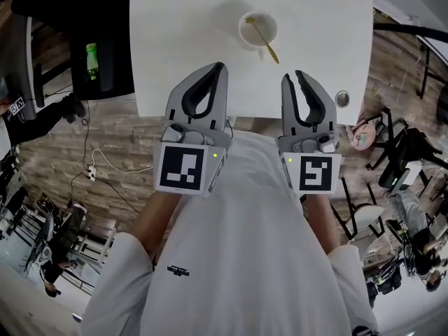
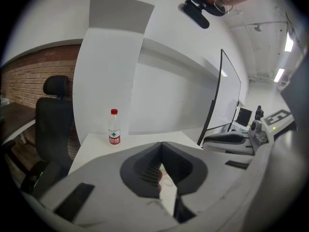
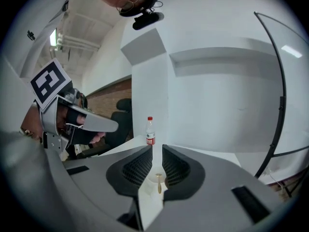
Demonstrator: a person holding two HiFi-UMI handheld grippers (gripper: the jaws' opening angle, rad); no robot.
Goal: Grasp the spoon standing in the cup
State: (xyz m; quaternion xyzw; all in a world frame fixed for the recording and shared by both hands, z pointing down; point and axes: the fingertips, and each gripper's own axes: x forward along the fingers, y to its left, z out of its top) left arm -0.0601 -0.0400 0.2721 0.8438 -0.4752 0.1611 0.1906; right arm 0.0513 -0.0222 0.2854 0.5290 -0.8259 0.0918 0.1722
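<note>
A white cup [image 1: 256, 26] stands near the far middle of the white table [image 1: 182, 40], with a gold spoon [image 1: 266, 42] leaning out over its near rim. Both grippers hover over the table's near edge, short of the cup. My left gripper [image 1: 221, 66] is shut, its tips meeting with nothing between them [image 2: 161, 143]. My right gripper [image 1: 293, 75] is open by a narrow gap. Through that gap in the right gripper view [image 3: 157, 148] the spoon [image 3: 159, 182] and part of the cup [image 3: 166, 180] show straight ahead.
A clear water bottle with a red cap [image 3: 150, 131] stands at the table's far side, also in the left gripper view as the bottle [image 2: 114, 127]. A round metal fitting [image 1: 341, 98] sits by the table's right edge. A black office chair [image 2: 55, 124] stands left of the table.
</note>
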